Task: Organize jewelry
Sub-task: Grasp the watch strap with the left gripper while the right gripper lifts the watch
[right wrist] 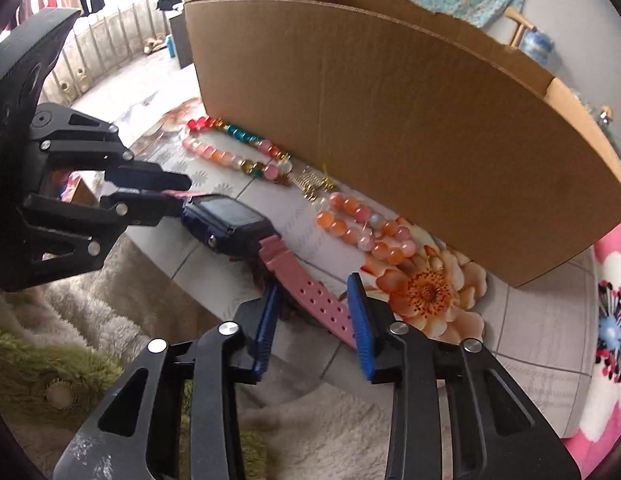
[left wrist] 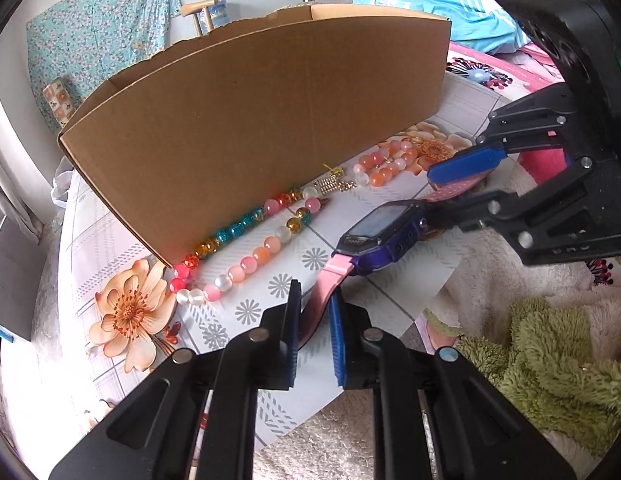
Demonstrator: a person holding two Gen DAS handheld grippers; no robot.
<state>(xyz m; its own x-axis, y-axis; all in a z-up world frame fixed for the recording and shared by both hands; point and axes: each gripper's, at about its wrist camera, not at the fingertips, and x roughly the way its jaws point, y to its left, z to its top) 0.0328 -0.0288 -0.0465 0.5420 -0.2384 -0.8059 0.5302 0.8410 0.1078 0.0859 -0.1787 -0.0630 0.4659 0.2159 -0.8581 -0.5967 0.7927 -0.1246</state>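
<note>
**Watch held by both straps**

Left gripper (left wrist: 314, 316) clenched on one pink strap of the watch (left wrist: 382, 232); right gripper (right wrist: 312, 320) grasps the other strap. Bead strands (left wrist: 246, 248) lie at 11 o'clock against the cardboard box (left wrist: 250, 128); box contents hidden

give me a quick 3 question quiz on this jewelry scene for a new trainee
1. True or false: the long multicoloured bead string lies inside the brown cardboard box.
2. What do the left gripper and right gripper have their jaws on? A) a silver ring B) the purple watch with pink strap C) a box flap
3. What lies between the bead string and the orange-pink bead bracelet?
Key: 1 false, it lies on the floral table against the box. 2 B, one strap end each. 3 a small gold chain.
</note>
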